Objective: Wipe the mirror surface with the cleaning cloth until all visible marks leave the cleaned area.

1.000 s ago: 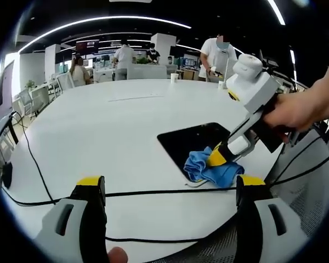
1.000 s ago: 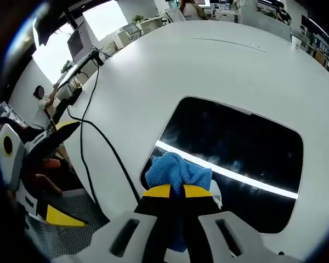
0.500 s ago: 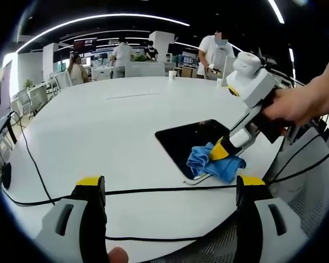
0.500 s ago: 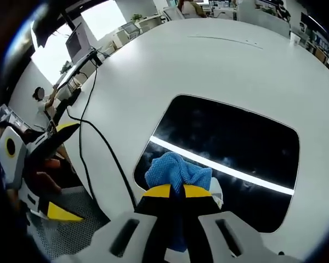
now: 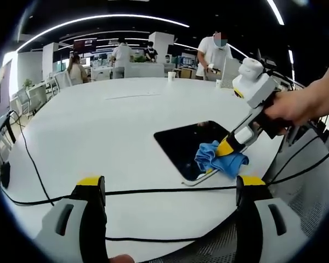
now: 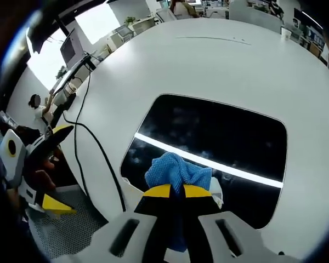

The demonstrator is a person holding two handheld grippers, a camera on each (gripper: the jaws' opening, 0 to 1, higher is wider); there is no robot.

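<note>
Clamped on the blue cleaning cloth (image 6: 177, 172), the right gripper (image 6: 172, 191) has its yellow-tipped jaws closed together with the bunched microfibre pinched between them and bulging out ahead. The cloth is pressed onto the near part of the mirror (image 6: 219, 137), a dark rounded-corner panel lying flat on the white table (image 6: 219, 60).

Over the last second the cloth has travelled across the glass. In the left gripper view it has shifted from the mirror's near corner toward the edge closer to the person's hand (image 5: 299, 107), with the right gripper (image 5: 226, 148) leaning down onto it. In the right gripper view the mirror has slid lower and leftward around the cloth, so more dark glass now lies beyond and to the right of it. A ceiling light's bright reflected stripe crosses the glass just past the cloth.

Faint cloudy smears show on the glass above that stripe, so the wipe looks only partly done; the far half seems untouched, though reflections make this hard to judge.

Left gripper (image 5: 170, 189) hovers well apart from the mirror near the table's edge, jaws wide and holding nothing. A black cable (image 5: 153, 192) runs across the table between them.
</note>
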